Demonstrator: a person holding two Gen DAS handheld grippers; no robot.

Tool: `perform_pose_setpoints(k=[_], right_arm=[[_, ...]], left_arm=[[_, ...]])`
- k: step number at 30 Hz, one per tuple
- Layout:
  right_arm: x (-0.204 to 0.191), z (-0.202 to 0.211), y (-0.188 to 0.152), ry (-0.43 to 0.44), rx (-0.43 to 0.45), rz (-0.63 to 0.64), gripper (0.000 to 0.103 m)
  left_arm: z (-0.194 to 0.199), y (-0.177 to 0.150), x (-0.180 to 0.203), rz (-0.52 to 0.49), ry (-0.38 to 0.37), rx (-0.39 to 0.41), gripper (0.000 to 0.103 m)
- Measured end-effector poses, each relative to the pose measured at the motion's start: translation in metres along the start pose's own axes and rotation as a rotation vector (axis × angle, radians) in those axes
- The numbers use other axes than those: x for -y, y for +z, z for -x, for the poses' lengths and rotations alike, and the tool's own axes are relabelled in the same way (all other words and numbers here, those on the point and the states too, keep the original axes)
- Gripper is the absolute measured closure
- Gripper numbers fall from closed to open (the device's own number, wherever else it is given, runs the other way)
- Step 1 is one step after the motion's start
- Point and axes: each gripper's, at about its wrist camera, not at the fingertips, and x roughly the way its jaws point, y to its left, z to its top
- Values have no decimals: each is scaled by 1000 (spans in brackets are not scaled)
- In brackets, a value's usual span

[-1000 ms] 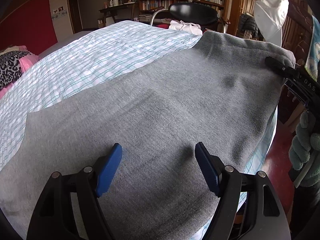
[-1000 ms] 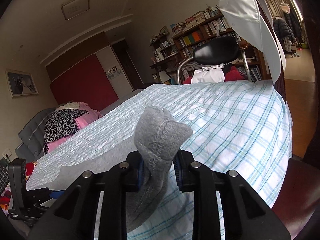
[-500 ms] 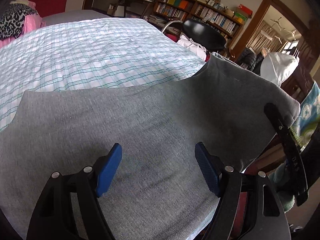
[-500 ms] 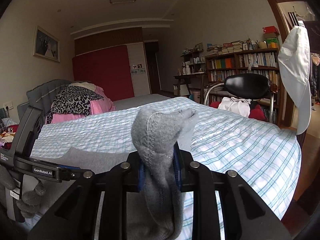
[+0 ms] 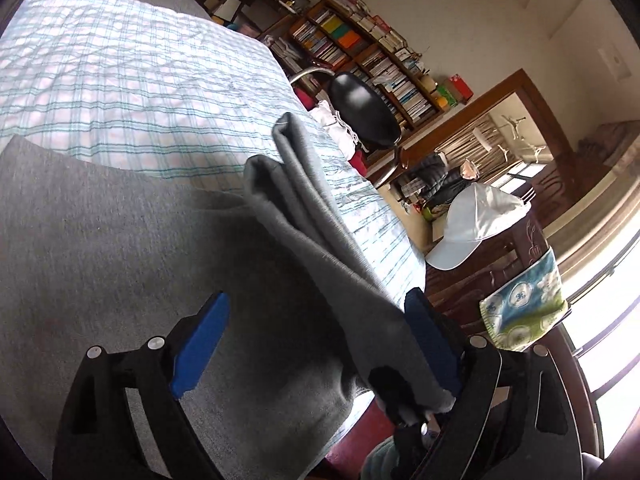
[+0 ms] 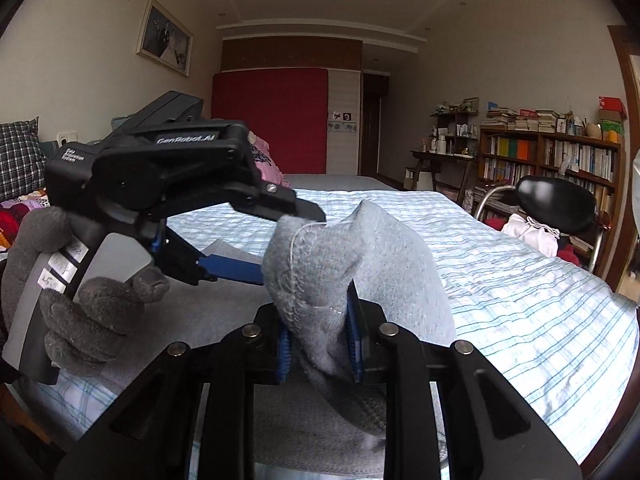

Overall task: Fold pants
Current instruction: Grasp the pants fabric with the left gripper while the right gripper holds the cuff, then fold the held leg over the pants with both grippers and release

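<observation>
The grey pants (image 5: pixel 100 248) lie spread on the checked bedspread (image 5: pixel 120 80). My right gripper (image 6: pixel 320 344) is shut on a bunched end of the pants (image 6: pixel 352 256) and holds it lifted above the bed. In the left wrist view that lifted end (image 5: pixel 312 208) hangs as a folded strip across my left gripper (image 5: pixel 316 344), which is open with wide jaws; the strip lies against its right blue pad (image 5: pixel 428 340). In the right wrist view the left gripper (image 6: pixel 256 240) sits just left of the lifted cloth, held by a gloved hand (image 6: pixel 80 312).
A black chair (image 5: pixel 364 108) with white cloth stands at the bed's far side. Bookshelves (image 6: pixel 548 152) line the right wall. A white cap (image 5: pixel 476 228) and a patterned cloth (image 5: pixel 524 308) hang near the bed's corner. Pillows and clothes (image 6: pixel 20 160) lie at the left.
The right gripper has carried the pants end over toward the left gripper. The left gripper has tilted and now has the lifted cloth between its open jaws.
</observation>
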Motion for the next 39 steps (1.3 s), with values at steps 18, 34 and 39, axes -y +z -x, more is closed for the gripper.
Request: perform_pose_setpoints(k=[18, 34, 39], right_arm=[[-28, 2, -15, 86, -23, 29, 80], [-61, -31, -43, 201, -173, 92, 78], [-67, -33, -48, 182, -161, 134, 77]], left_arm=[[-7, -2, -27, 68, -32, -7, 71], [43, -31, -32, -172, 468, 142, 80], [48, -36, -43, -123, 466, 127, 79]])
